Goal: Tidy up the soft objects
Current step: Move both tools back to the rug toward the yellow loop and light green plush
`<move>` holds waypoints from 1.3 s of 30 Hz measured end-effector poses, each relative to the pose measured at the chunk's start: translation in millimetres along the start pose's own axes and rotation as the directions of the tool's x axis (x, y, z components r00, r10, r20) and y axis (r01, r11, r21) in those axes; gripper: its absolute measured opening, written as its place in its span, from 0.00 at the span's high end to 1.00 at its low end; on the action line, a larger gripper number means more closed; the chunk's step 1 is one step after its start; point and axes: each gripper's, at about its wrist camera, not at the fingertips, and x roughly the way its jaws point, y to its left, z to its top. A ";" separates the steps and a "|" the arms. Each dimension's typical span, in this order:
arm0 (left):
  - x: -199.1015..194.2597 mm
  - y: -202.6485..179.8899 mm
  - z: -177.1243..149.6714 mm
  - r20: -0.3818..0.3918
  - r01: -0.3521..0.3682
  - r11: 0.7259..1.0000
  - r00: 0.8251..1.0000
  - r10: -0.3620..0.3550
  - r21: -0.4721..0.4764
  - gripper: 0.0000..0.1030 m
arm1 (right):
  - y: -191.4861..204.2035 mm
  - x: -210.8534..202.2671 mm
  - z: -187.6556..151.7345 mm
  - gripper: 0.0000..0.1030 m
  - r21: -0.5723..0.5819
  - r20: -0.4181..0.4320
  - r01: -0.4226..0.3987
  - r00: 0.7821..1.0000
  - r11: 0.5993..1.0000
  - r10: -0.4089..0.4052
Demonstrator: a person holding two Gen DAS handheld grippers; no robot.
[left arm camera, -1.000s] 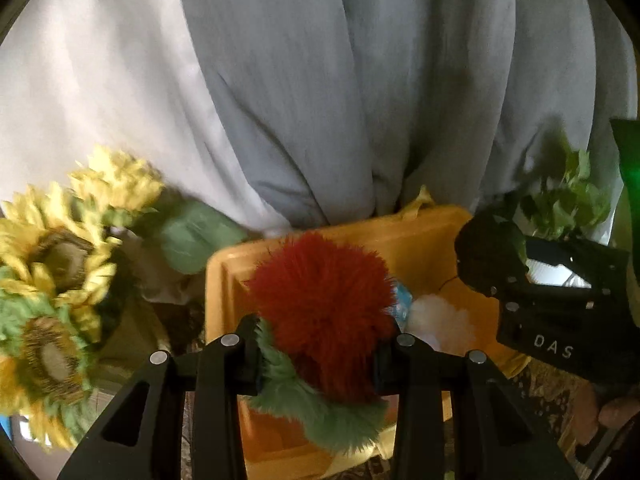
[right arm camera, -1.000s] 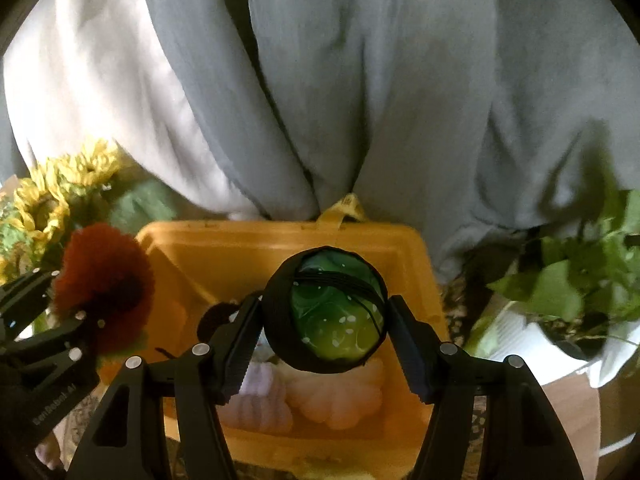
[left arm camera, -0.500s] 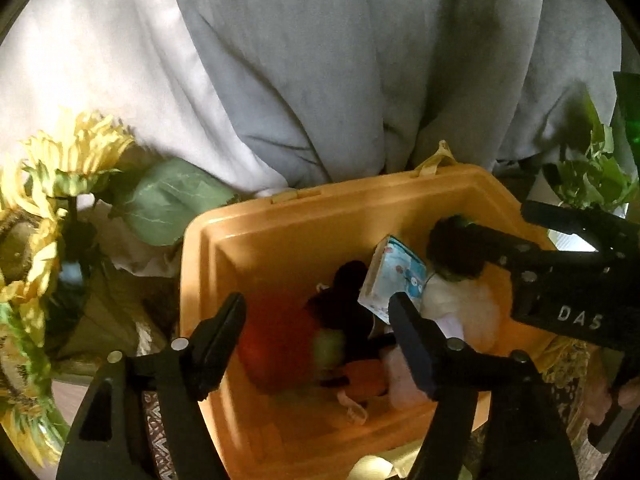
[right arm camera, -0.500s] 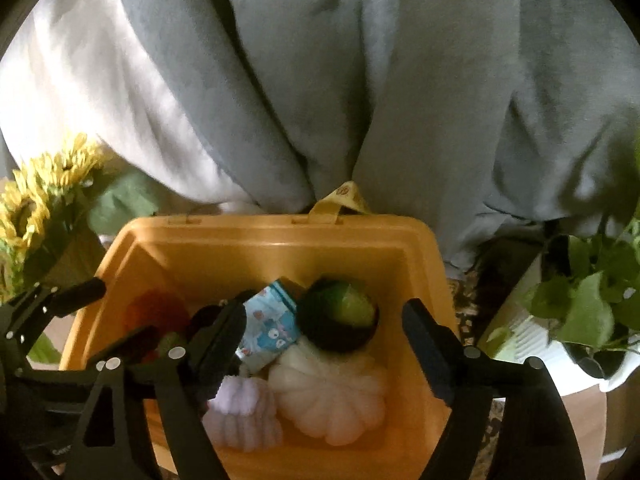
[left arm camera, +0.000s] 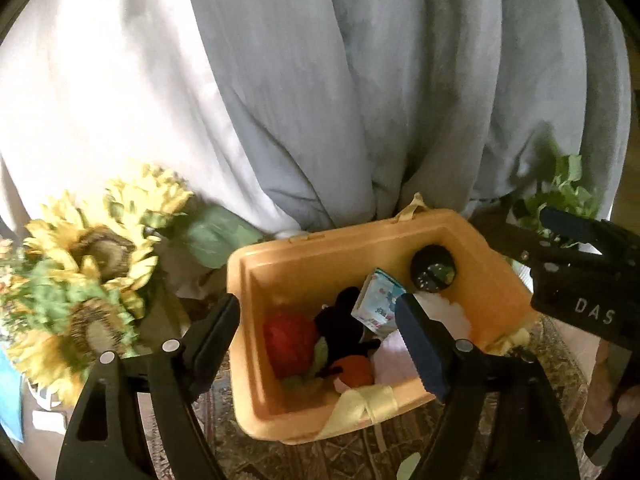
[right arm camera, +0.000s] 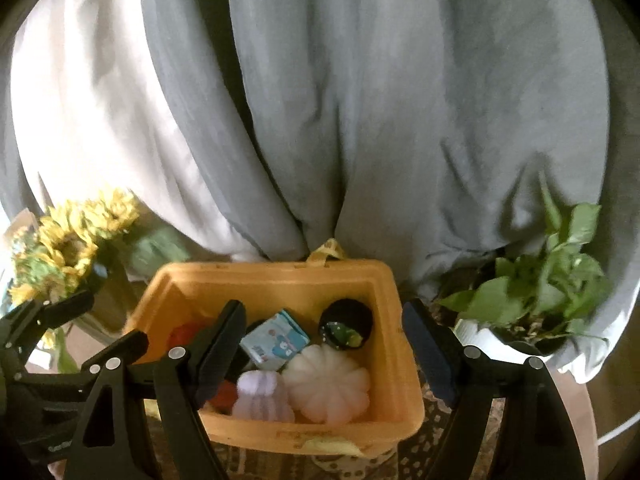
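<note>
An orange bin point(left arm camera: 352, 240) point(right arm camera: 400, 360) holds soft toys. In the left wrist view I see a red fuzzy ball point(left arm camera: 290, 342), a black plush point(left arm camera: 342, 320), a blue-and-white packet point(left arm camera: 376, 304) and a black-and-green ball point(left arm camera: 433, 269) in the far right corner. In the right wrist view the white pumpkin plush point(right arm camera: 326, 384), a lilac plush point(right arm camera: 262, 396), the packet point(right arm camera: 276, 338) and the black-and-green ball point(right arm camera: 346, 329) show. My left gripper point(left arm camera: 318, 332) is open and empty above the bin. My right gripper point(right arm camera: 324, 342) is open and empty above it too.
Artificial sunflowers point(left arm camera: 92, 280) point(right arm camera: 68, 248) stand left of the bin. A potted green plant point(right arm camera: 536, 292) stands to its right. Grey and white cloth point(right arm camera: 360, 100) hangs behind. A patterned mat point(left arm camera: 320, 456) lies under the bin.
Both grippers opened and dropped their loads: the red fuzzy ball and the black-and-green ball now lie in the bin. Both grippers have since drawn back and up.
</note>
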 end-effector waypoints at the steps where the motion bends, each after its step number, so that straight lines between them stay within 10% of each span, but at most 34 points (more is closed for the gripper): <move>1: -5.4 0.2 -0.8 0.009 -0.003 1.000 1.000 0.003 0.003 0.21 | 1.1 -5.8 -0.4 0.21 -0.005 0.010 0.003 1.000 1.000 -0.003; 17: -80.0 3.4 -42.9 0.110 -0.057 0.998 0.992 0.054 0.022 0.14 | 20.5 -75.0 -34.5 0.21 -0.029 0.077 -0.022 0.997 0.999 0.024; 39: -91.7 -10.7 -123.8 0.006 -0.020 0.994 1.000 0.020 0.103 0.12 | 30.9 -84.6 -107.5 0.21 -0.100 -0.073 -0.092 0.994 0.991 0.085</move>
